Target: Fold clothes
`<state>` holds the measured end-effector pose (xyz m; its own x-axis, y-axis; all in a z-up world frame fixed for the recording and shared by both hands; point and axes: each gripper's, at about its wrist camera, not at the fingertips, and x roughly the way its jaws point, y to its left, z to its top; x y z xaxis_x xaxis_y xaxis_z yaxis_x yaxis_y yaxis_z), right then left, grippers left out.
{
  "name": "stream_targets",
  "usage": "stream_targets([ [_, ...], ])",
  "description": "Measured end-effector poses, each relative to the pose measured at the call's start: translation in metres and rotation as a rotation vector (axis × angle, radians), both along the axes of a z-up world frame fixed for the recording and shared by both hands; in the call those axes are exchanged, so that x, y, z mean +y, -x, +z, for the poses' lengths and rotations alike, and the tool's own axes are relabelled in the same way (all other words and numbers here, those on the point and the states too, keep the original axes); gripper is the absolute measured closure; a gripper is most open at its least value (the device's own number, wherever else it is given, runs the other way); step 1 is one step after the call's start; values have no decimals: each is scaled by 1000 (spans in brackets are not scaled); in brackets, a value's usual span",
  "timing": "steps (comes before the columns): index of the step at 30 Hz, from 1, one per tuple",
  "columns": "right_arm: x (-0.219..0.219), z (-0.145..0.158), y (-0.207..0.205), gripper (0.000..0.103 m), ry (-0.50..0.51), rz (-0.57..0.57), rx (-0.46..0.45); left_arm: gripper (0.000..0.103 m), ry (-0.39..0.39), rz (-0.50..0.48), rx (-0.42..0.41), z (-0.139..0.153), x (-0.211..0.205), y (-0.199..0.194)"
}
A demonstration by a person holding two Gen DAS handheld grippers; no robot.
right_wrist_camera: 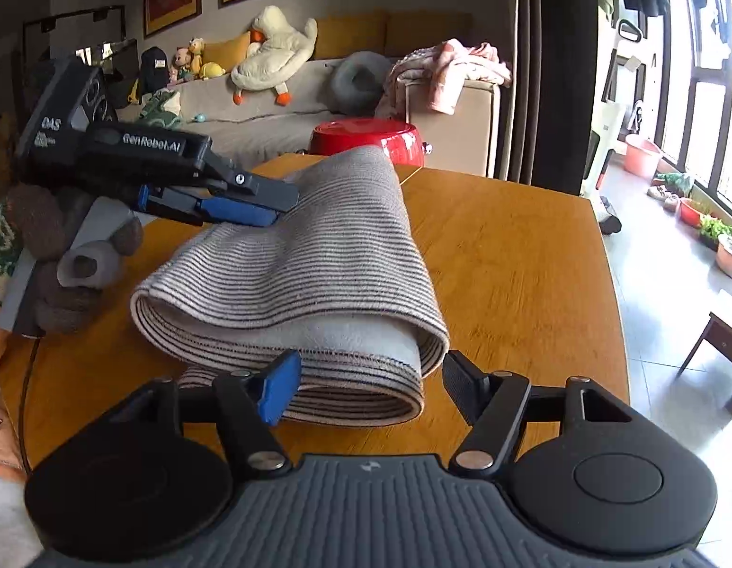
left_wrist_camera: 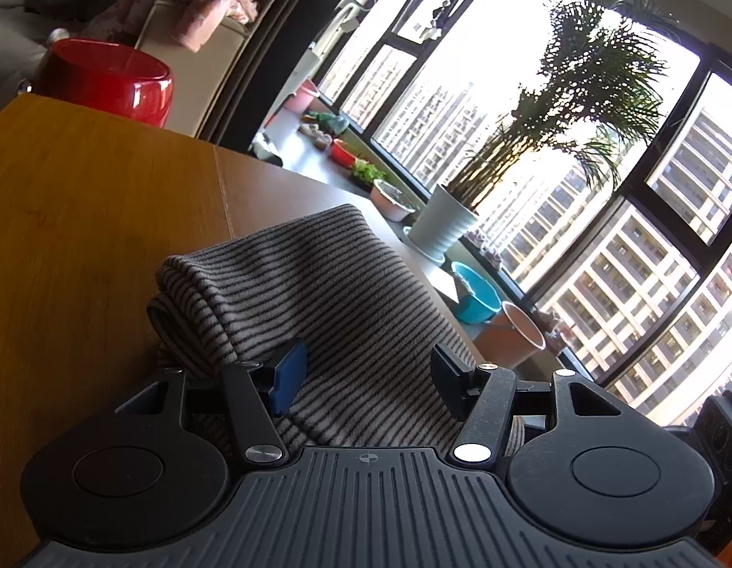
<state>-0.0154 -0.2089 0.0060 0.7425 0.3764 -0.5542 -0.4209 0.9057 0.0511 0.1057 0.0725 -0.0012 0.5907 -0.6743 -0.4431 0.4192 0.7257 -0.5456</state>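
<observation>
Striped folded garment [right_wrist_camera: 290, 279] on wooden table [right_wrist_camera: 517, 255], both grippers parted, left gripper [left_wrist_camera: 366, 378], right gripper [right_wrist_camera: 368, 386]

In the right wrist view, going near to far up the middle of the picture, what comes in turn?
Right gripper, jaws open → folded grey striped cloth on the wooden table → shiny red round pot → beige sofa → white plush duck.
</observation>
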Motion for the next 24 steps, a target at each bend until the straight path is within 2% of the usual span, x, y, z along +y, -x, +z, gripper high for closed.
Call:
stream_targets([
  [2, -11, 11, 0, 35, -68, -18, -24, 39, 0, 0, -1, 0, 0, 0],
  [4, -20, 22, -8, 29, -165, -36, -37, 39, -1, 0, -3, 0, 0, 1],
  [8, -27, 23, -42, 20, -331, -64, -24, 39, 11, 1, -2, -1, 3, 1],
  [11, -21, 2, -75, 20, -403, -84, 58, 39, 11, 2, -1, 0, 5, 3],
  [13, -13, -18, -96, 18, -436, -70, 172, 39, 5, 15, 1, 3, 9, 7],
  [16, -6, -36, -103, 20, -492, -44, 243, 35, -19, 49, -15, 13, 18, 22],
  [19, -3, -34, -100, 30, -475, -38, 234, 19, -24, 76, -20, 21, 28, 39],
  [20, -2, -32, -98, 31, -464, -43, 231, 12, -28, 93, -5, 22, 31, 42],
  [22, 2, -29, -94, 31, -427, -50, 213, 12, -20, 120, 43, 17, 38, 46],
  [24, 8, -25, -88, 31, -362, -50, 167, 12, 1, 104, 102, 9, 40, 43],
])
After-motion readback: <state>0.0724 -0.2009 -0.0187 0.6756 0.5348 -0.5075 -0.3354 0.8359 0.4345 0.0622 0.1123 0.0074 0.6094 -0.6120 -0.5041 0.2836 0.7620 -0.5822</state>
